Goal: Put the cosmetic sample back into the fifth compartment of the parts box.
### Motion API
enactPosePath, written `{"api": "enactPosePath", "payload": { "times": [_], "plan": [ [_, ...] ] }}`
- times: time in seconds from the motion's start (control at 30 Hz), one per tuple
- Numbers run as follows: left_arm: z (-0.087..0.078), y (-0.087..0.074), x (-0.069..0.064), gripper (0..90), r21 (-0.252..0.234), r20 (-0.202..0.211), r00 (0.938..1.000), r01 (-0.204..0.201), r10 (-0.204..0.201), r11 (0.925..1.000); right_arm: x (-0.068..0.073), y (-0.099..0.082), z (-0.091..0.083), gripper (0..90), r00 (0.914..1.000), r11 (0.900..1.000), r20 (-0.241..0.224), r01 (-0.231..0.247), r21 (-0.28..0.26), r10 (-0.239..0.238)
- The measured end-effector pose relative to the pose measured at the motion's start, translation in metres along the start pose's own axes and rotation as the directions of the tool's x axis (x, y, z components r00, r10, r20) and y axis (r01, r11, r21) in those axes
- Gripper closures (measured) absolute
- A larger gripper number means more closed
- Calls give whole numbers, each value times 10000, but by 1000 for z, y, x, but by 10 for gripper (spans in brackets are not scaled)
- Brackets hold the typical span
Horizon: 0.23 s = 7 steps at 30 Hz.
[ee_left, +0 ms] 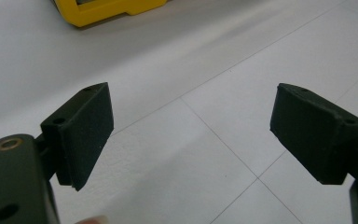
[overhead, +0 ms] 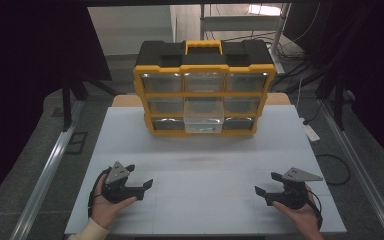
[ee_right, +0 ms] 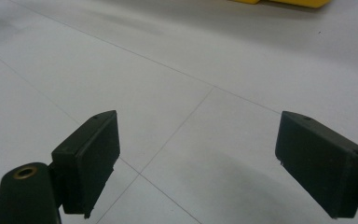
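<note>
**Closing the pulled-out drawer: approach notes**

White desk carries a yellow-and-black plastic drawer cabinet well ahead of both tongs. Its clear plastic drawer, bottom row centre, sticks out twd them. Left tongs & right tongs sit wide open, holding nothing. Prob best: bring one fwd, meet drawer front square, push straight w/o tilting.

1 yellow-black organizer cabinet w/ 9 clear drawers, 3 rows x 3; 1 drawer, bottom-middle, pulled out. 2 grippers: left gripper, right gripper. 1 white table.
</note>
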<state>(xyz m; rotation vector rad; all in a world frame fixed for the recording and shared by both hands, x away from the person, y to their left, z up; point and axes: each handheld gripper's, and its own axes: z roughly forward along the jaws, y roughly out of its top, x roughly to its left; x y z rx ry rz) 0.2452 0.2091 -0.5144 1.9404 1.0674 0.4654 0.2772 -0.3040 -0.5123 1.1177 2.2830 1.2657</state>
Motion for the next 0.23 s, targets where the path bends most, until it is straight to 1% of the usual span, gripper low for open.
{"api": "enactPosePath", "payload": {
  "times": [0.23],
  "plan": [
    [1,-1,0,133,76,62,10000,8,-8,10000,1,0,-1,139,10000,10000,38,-1,-45,1]
  ]
}}
